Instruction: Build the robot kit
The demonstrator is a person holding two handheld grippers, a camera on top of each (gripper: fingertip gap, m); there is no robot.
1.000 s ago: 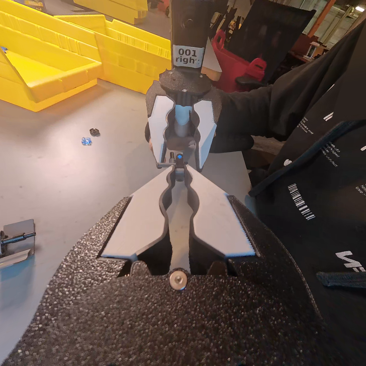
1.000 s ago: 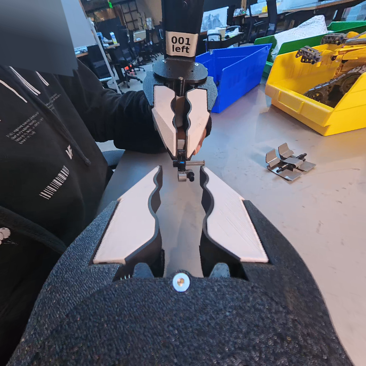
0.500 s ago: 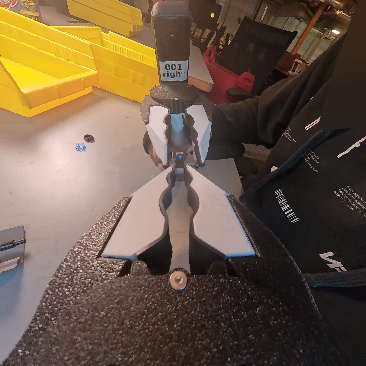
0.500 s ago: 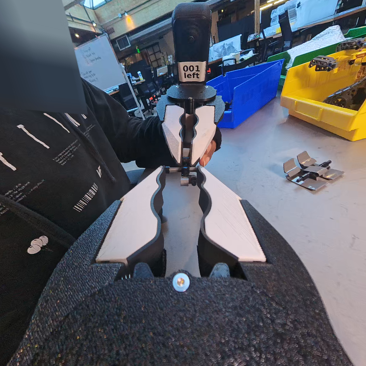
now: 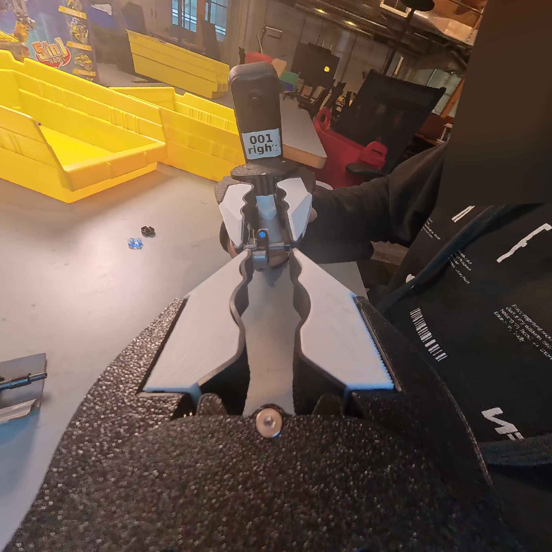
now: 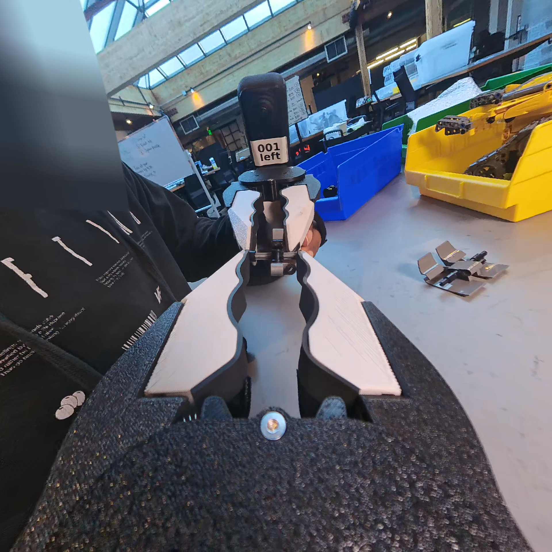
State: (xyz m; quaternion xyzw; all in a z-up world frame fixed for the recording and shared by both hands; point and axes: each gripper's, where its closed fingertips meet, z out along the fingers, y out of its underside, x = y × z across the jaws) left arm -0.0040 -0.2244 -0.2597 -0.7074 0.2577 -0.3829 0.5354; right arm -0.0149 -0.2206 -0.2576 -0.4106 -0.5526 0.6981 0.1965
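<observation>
Tilting upward since before, pinching the small axle piece (image 6: pixel 276 267) endwise in the right gripper (image 6: pixel 272 255), left gripper (image 5: pixel 268 257) part-open, hold unclear, keeping both tips aligned, steady.

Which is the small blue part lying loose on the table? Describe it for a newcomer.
Find the open yellow bin on the grey table in the left wrist view. In front of it lie two tiny loose parts side by side. The translucent blue piece is the nearer one; its round neighbour is black.
</observation>
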